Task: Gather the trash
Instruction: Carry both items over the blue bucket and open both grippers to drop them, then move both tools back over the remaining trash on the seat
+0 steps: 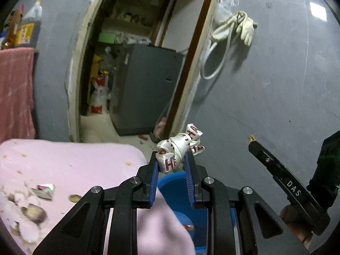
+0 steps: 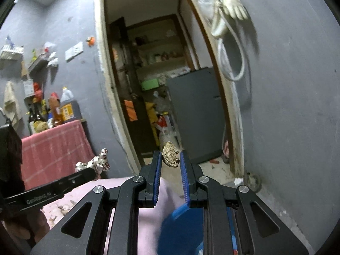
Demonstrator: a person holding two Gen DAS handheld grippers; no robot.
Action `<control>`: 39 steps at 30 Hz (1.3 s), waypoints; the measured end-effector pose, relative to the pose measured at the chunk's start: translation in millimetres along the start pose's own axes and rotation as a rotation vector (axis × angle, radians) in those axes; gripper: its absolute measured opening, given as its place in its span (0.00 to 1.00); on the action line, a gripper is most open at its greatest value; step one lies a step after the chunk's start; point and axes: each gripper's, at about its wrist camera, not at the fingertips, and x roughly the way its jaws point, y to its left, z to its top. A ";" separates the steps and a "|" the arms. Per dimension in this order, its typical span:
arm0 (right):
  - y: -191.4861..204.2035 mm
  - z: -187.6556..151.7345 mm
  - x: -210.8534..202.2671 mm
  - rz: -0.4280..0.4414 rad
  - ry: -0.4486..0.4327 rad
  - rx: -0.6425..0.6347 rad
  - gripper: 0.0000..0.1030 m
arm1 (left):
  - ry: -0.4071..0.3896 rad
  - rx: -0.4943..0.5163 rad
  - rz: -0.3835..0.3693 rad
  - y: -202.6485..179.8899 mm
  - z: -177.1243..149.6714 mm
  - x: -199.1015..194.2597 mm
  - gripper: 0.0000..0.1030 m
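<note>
The left gripper [image 1: 171, 159] is clamped on a knotted white ribbon [image 1: 180, 146] with red lettering; the right gripper [image 2: 170, 157] is nearly closed on a crumpled brown scrap [image 2: 170, 154]. Both loads hang above the blue bin [image 1: 170, 182], which stands just beside the pink cloth edge [image 1: 85, 163]. More scraps [image 1: 34, 210] lie on that cloth. Ahead, an open doorway [image 2: 148, 85] is partly blocked by a grey cabinet [image 2: 195, 114]. A glove [image 2: 233, 10] and hose loop hang on the bare grey wall [image 2: 297, 106] to the right.

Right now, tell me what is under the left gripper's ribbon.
Under the white ribbon, held in the left gripper, sits a blue bucket. Pink cloth and the gripper cover most of it, so its contents are unclear.
</note>
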 end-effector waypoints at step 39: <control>-19.3 -2.3 5.5 -0.008 0.003 0.054 0.84 | -0.063 -0.034 0.207 27.9 0.9 -15.6 0.90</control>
